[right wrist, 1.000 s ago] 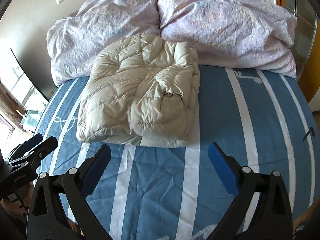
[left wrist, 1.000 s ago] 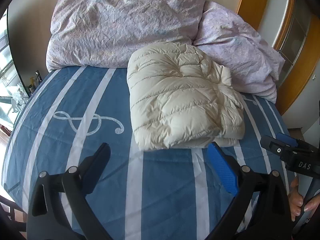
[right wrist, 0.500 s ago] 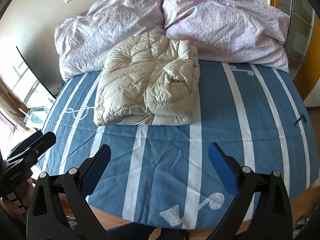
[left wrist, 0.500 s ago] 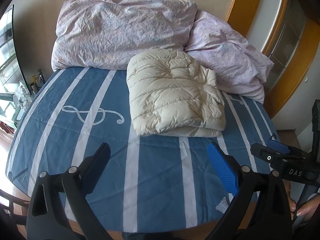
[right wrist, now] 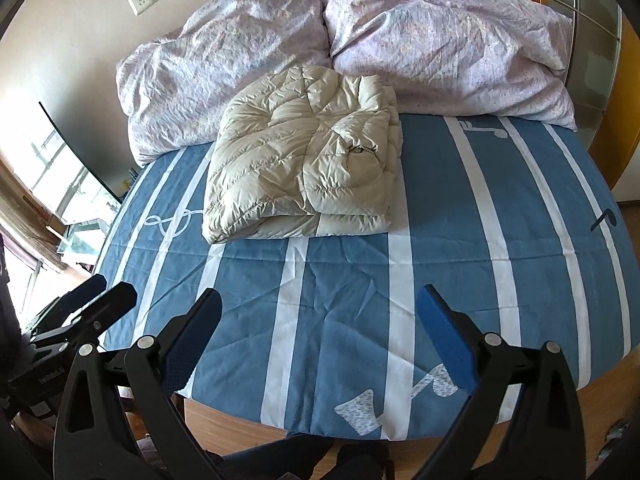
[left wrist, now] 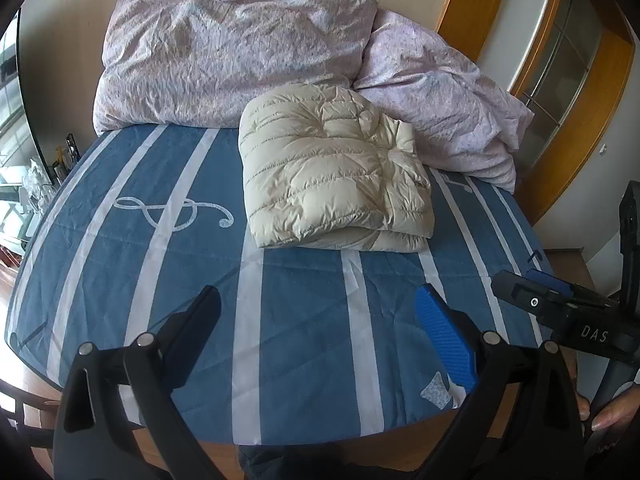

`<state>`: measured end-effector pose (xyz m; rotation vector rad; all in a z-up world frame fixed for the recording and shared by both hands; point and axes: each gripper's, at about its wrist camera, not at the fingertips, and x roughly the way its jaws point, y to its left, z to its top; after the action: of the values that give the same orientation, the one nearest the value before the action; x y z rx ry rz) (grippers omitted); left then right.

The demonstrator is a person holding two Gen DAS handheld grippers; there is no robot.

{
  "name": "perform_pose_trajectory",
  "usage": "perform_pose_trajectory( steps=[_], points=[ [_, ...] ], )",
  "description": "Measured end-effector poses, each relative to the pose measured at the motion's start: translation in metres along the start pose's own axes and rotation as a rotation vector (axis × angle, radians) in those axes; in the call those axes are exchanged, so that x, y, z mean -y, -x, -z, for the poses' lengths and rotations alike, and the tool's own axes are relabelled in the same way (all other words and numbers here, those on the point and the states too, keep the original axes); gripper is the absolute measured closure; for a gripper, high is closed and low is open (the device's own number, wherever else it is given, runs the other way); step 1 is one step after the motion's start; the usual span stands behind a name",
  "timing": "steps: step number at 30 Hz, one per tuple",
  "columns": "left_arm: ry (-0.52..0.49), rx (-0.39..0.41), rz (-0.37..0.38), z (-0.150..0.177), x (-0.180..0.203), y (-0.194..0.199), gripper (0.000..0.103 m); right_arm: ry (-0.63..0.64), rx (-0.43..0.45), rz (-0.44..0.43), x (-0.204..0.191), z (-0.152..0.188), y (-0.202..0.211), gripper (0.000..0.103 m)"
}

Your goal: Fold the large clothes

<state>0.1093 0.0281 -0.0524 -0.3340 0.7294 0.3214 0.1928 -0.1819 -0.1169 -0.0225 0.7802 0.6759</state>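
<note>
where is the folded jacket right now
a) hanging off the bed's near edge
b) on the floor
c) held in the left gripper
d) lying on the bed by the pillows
d: the jacket lies folded on the bed against the pillows, with both grippers open and clear of it.

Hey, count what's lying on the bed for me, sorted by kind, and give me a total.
Cream puffer jacket, folded: 1
Lilac floral pillows: 2, left pillow and right pillow
Total: 3
</note>
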Motion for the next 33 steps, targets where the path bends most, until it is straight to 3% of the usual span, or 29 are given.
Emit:
perform_pose_trajectory(
  steps=[33],
  points=[
    [0.031,-0.001,0.033,-0.003,-0.002,-0.010,0.006,-0.002,0.003,-0.013,-0.002,0.001,0.000,0.004]
  ],
)
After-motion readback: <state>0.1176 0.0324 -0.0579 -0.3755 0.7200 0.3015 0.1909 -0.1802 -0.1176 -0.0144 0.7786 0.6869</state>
